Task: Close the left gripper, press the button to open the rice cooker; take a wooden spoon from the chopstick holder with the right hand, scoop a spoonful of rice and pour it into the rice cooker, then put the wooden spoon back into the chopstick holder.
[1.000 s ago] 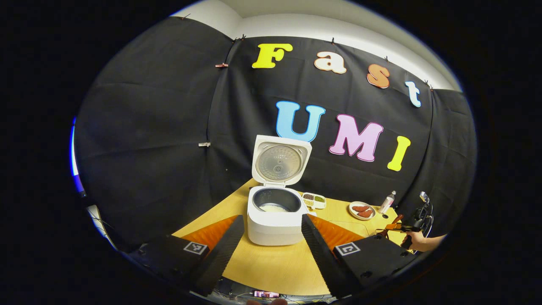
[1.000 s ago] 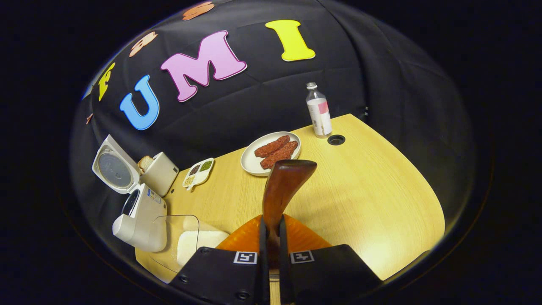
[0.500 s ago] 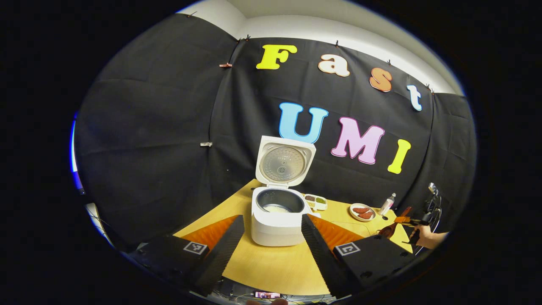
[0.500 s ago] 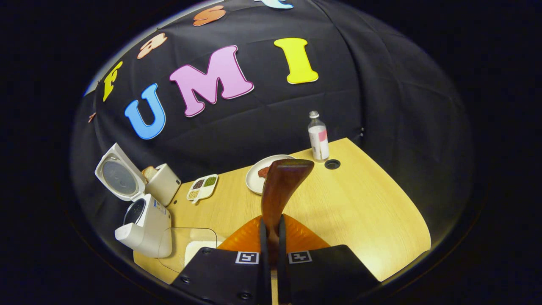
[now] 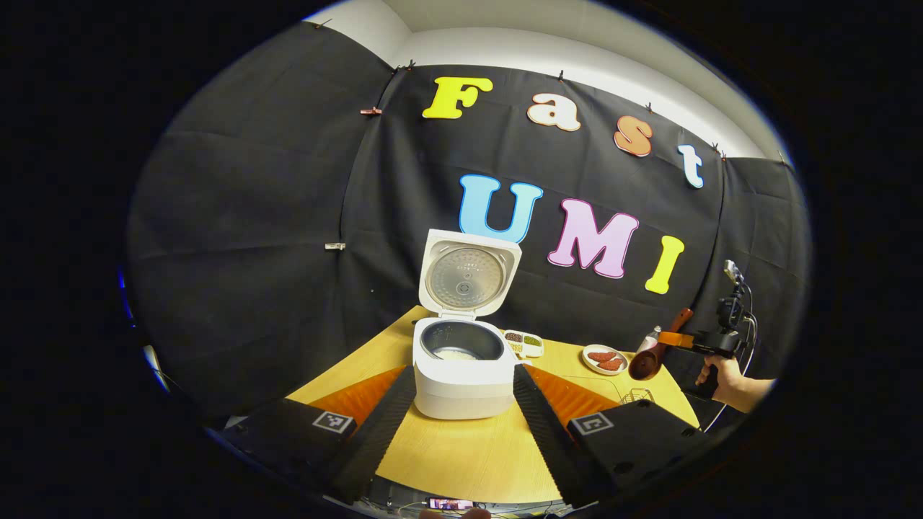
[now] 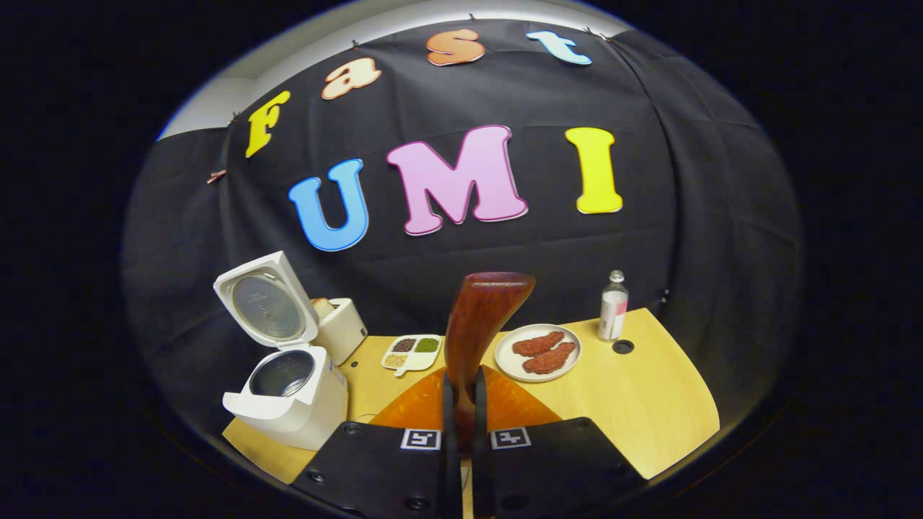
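Now the wooden spoon is clamped between the right gripper fingers, raised right of the open rice cooker. The left gripper is held spread. If lowered off-line, the holder could be missed or tipped.

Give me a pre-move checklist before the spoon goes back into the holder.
1. Cooker lid open: ok.
2. Rice in the pot: ok, a pale layer shows.
3. Right gripper shut on spoon: ok.
4. Spoon bowl emptied: cannot tell.
5. Left gripper open, apart from the cooker: ok.
6. Holder free below the spoon: cannot tell, only its wire top shows.
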The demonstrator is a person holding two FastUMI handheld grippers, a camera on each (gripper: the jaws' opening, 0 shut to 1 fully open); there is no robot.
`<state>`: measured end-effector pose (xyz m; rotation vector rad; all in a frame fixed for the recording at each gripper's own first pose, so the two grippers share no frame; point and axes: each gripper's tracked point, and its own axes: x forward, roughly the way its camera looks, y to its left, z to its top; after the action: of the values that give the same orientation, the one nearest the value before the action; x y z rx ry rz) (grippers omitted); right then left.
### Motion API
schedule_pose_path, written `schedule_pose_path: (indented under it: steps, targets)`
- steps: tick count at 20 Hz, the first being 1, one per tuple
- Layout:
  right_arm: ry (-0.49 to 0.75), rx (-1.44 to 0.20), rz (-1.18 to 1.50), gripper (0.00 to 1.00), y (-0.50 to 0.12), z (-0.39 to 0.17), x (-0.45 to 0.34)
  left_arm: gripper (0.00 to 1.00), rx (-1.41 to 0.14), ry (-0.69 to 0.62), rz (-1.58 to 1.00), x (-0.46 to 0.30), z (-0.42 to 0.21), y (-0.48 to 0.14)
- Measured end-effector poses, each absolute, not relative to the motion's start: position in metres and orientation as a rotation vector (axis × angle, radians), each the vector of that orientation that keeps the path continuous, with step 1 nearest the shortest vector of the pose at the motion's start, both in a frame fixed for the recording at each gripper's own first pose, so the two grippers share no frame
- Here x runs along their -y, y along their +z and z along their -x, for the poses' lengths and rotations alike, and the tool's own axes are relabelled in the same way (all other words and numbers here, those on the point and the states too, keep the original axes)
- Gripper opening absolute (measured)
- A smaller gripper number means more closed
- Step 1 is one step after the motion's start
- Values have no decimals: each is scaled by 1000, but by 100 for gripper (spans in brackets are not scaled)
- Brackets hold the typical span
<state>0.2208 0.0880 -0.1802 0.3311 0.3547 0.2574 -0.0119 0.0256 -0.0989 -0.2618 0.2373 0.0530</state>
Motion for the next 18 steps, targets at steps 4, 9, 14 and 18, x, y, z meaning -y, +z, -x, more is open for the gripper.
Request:
schedule_pose_path:
  steps: [4,9,14,18]
  targets:
    - [327,-374,-246,10,-199,-217,-140,94,-245,57,250,-31,17,-99]
    - [364,-434,-32,11,-260,-215,-178,94,-262,65,219,-35,19,-102]
    - [342,-453,175,10,-302,-213,-189,94,-294,82,258,-42,16,-117]
    - [289,-495,198,11,-331,-212,-189,94,-299,97,272,-50,11,-122]
